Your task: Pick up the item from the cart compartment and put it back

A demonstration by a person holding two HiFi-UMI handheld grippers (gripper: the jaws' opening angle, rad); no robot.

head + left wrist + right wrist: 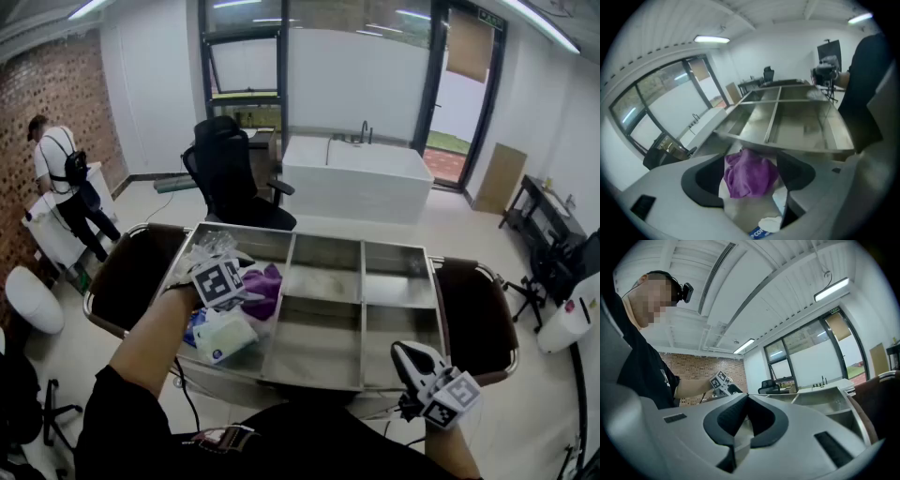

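Purple cloth (265,286) lies crumpled in the far-left compartment of the steel cart (361,309) in the head view, next to a white packet (223,333) and some clear plastic wrapping. The left gripper (230,281) hangs over that compartment, just beside the cloth. The right gripper (403,352) sits at the cart's near-right corner, outside the compartments, which on that side hold nothing

Seen from the left gripper view, the left gripper (752,161) has its jaws spread wide, with the purple cloth (747,176) between them, resting on the compartment floor. I cannot see either pad pressing into it. The white packet (771,224) shows just below the cloth, and the cart (773,122) stretches away behind

The right gripper view shows the right gripper (746,398) with its jaws brought together at the tips and nothing between them. It is tilted up toward the ceiling, with the cart (834,404) off to one side
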